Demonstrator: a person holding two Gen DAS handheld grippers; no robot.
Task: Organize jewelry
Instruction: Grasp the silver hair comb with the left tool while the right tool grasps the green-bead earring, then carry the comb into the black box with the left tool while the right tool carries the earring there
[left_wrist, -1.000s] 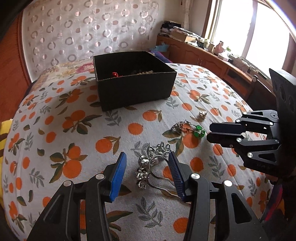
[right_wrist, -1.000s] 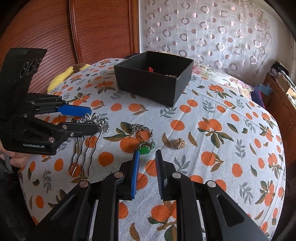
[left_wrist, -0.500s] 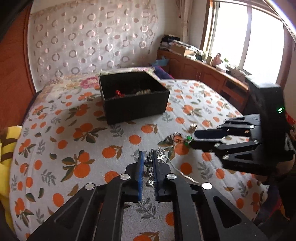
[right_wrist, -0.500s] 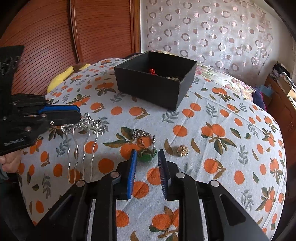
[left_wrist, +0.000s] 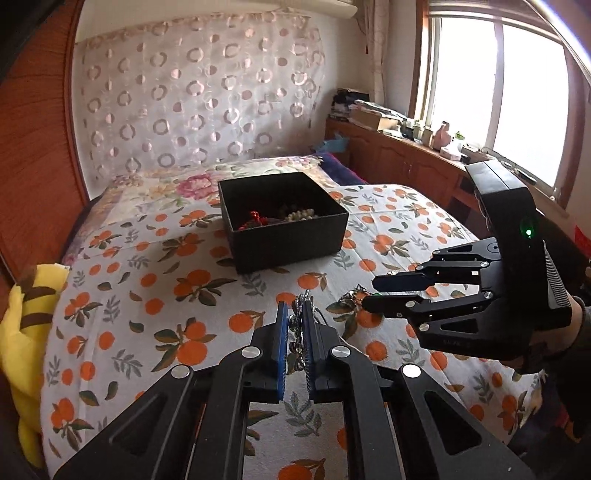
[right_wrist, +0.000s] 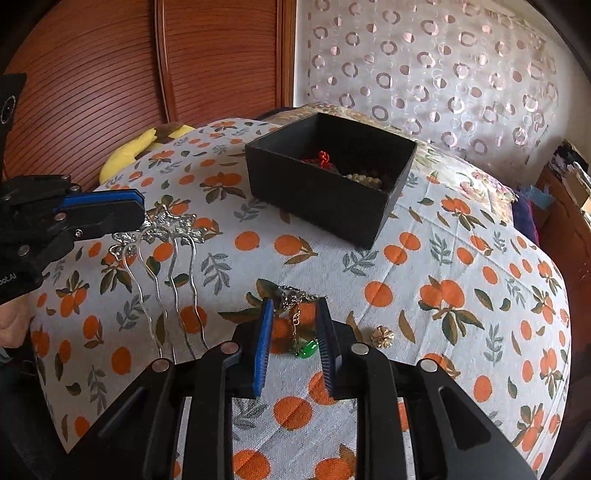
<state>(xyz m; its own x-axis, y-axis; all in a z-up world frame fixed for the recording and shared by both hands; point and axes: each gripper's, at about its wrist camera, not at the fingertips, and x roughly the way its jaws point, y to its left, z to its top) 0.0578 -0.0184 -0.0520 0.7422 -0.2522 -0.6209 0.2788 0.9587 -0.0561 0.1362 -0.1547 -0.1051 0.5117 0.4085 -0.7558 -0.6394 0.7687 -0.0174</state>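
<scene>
My left gripper (left_wrist: 295, 325) is shut on a silver hair comb (left_wrist: 300, 321) and holds it above the bed; in the right wrist view the comb (right_wrist: 166, 236) hangs from that gripper (right_wrist: 138, 216) with its prongs pointing down. My right gripper (right_wrist: 295, 332) is open, its jaws either side of a chain pendant with a green stone (right_wrist: 301, 332) on the cloth; it also shows in the left wrist view (left_wrist: 371, 293). A small gold flower piece (right_wrist: 382, 336) lies just right of it. A black open box (left_wrist: 282, 218) holds red and pearl jewelry (right_wrist: 347, 170).
The bed has an orange-print cover (left_wrist: 177, 288). A yellow plush toy (left_wrist: 22, 332) lies at its left edge. A wooden headboard (right_wrist: 92, 92) and a curtain (left_wrist: 192, 103) stand behind. A wooden cabinet with clutter (left_wrist: 406, 155) runs under the window.
My left gripper closed on the hair comb and lifted it off the cloth. My right gripper opened wider and moved forward around the green pendant.
</scene>
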